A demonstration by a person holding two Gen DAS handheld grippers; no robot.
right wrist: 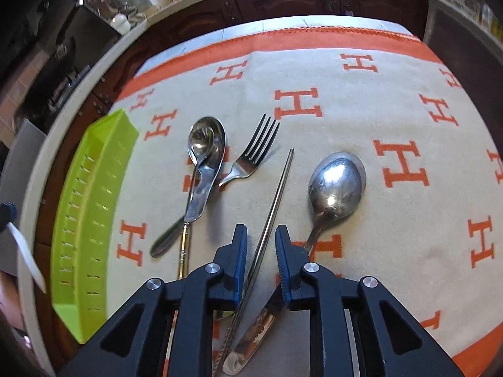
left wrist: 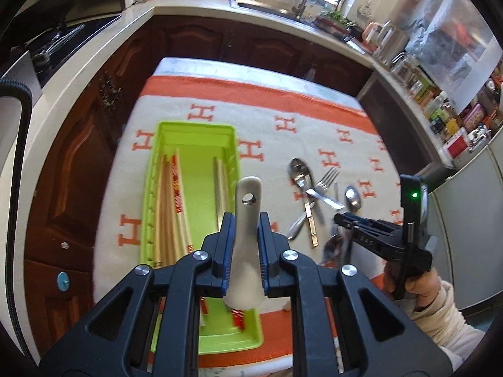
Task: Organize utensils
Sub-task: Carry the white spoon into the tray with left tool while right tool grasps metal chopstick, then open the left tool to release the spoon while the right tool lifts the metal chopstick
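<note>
My left gripper (left wrist: 246, 216) is shut on the handle of a white ceramic spoon (left wrist: 246, 194), held above the green tray (left wrist: 195, 132). Wooden and red-patterned chopsticks (left wrist: 171, 194) lie in the tray's left side, and metal ones (left wrist: 220, 182) lie further right. My right gripper (right wrist: 261, 229) points down at the cloth, open, with a metal chopstick (right wrist: 279, 188) passing between its pads, touching neither. Beside it lie a large steel spoon (right wrist: 336, 182), a fork (right wrist: 254, 154) and stacked spoons (right wrist: 206, 154). Another steel utensil (right wrist: 254, 336) lies under the gripper.
A cream cloth (right wrist: 361, 110) with orange H marks covers the table. Dark wooden cabinets (left wrist: 78, 163) and a white counter (left wrist: 94, 62) wrap around the far and left sides, with a sink (left wrist: 267, 4) beyond. Jars and boxes (left wrist: 440, 106) crowd the right counter. A hand (left wrist: 421, 286) holds the right gripper (left wrist: 341, 220).
</note>
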